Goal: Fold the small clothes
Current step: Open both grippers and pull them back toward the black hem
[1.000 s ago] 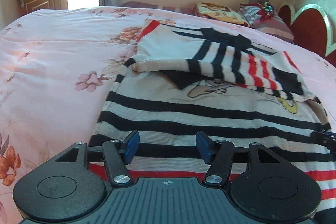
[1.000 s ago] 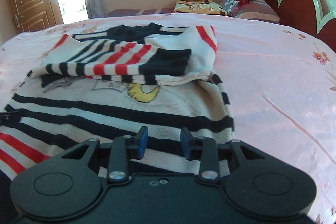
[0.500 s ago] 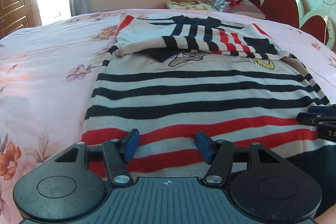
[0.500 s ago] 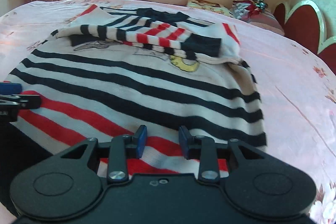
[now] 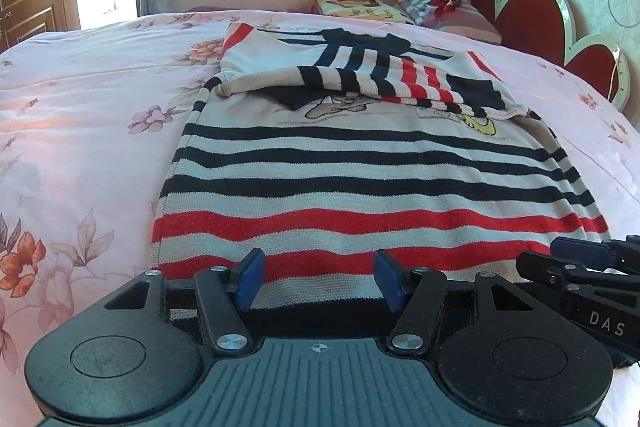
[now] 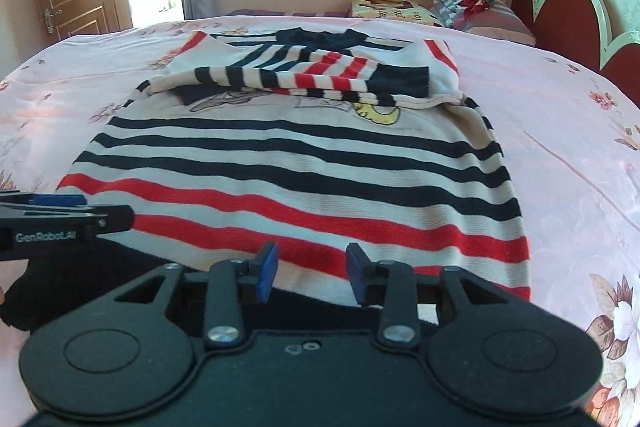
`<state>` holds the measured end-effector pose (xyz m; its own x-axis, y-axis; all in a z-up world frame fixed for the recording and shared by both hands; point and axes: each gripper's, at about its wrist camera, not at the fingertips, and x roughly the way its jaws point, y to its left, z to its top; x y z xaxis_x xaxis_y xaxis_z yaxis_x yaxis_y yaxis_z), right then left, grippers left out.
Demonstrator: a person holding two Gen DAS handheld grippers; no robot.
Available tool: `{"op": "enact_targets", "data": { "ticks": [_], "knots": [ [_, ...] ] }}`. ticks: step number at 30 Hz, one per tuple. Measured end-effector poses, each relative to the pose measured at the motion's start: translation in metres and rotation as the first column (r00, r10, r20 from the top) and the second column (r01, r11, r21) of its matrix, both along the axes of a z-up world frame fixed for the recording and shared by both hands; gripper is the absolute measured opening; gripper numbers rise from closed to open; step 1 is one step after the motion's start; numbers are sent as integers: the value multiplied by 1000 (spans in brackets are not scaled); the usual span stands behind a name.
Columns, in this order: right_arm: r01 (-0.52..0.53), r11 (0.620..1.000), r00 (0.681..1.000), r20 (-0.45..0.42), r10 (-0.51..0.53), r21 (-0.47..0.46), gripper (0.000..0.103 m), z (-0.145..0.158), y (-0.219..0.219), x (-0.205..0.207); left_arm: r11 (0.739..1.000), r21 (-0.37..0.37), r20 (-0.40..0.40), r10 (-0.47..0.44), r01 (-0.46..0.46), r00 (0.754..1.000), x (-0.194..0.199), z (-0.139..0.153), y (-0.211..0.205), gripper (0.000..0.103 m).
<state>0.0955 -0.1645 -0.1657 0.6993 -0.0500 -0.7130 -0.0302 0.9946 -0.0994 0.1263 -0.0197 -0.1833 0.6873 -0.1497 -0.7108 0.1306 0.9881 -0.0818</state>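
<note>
Sweater (image 5: 360,179) lies flat on the bed (image 5: 80,115), its sleeves already folded across the chest at the far end, its dark hem nearest me. It runs lengthwise away from both my hands, hem edge crosswise just ahead of the jaws. My left gripper (image 5: 318,281) hangs over the hem's left part, jaws parted fairly wide, nothing between them. My right gripper (image 6: 312,273) sits over the hem's right part, jaws narrower and opening, also empty. Both look about equally near, so I judge the hem a two-handed pickup.
</note>
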Motion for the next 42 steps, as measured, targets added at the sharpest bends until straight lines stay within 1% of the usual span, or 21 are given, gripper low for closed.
{"op": "enact_targets", "data": {
  "ticks": [2,4,7,11,21,23,27,30,31,35,39,40,41,42],
  "knots": [
    [-5,1000,1000,-8,5,-24,39,-5,5,-3,1000,18,-11,-7,8,1000,-2,-6,-1,61],
    [13,1000,999,-45,-14,-17,39,-13,1,-4,998,47,11,-32,31,999,-7,-12,-1,64],
    [30,999,999,-39,-31,-31,39,-18,-8,-10,995,79,27,-60,58,998,-12,-14,-1,67],
    [46,998,998,-36,-48,-53,40,-17,-14,-20,996,71,22,-59,58,998,-14,-12,3,70],
    [89,995,996,-16,-90,-42,42,-18,-24,-40,996,75,36,-58,55,998,-26,-15,8,71],
    [90,995,996,-15,-91,-48,44,-18,-22,-42,996,72,26,-56,54,998,-29,-13,9,72],
    [98,994,995,-19,-99,-42,44,-17,-22,-48,997,56,11,-53,52,999,-37,-12,15,73],
    [91,994,996,-15,-92,-55,44,-18,-21,-52,996,65,23,-56,54,998,-44,-14,15,74],
    [91,994,996,-17,-92,-57,44,-17,-21,-53,996,69,23,-56,55,998,-45,-14,16,74],
    [93,995,995,-38,-95,-46,46,-11,-24,-58,999,40,2,-32,32,999,-51,-8,23,74],
    [101,995,993,-52,-103,-25,46,-8,-31,-60,998,48,-8,-32,32,999,-53,-6,25,74],
    [109,994,992,-54,-110,-23,47,-6,-30,-60,998,50,-7,-28,28,1000,-54,-5,25,74],
    [121,992,991,-54,-122,-31,56,-4,-29,-61,999,48,-4,-24,24,1000,-55,-3,26,74],
    [130,991,990,-52,-132,-39,60,-3,-29,-62,999,45,1,-21,21,1000,-56,-2,27,74]
  ]
}}
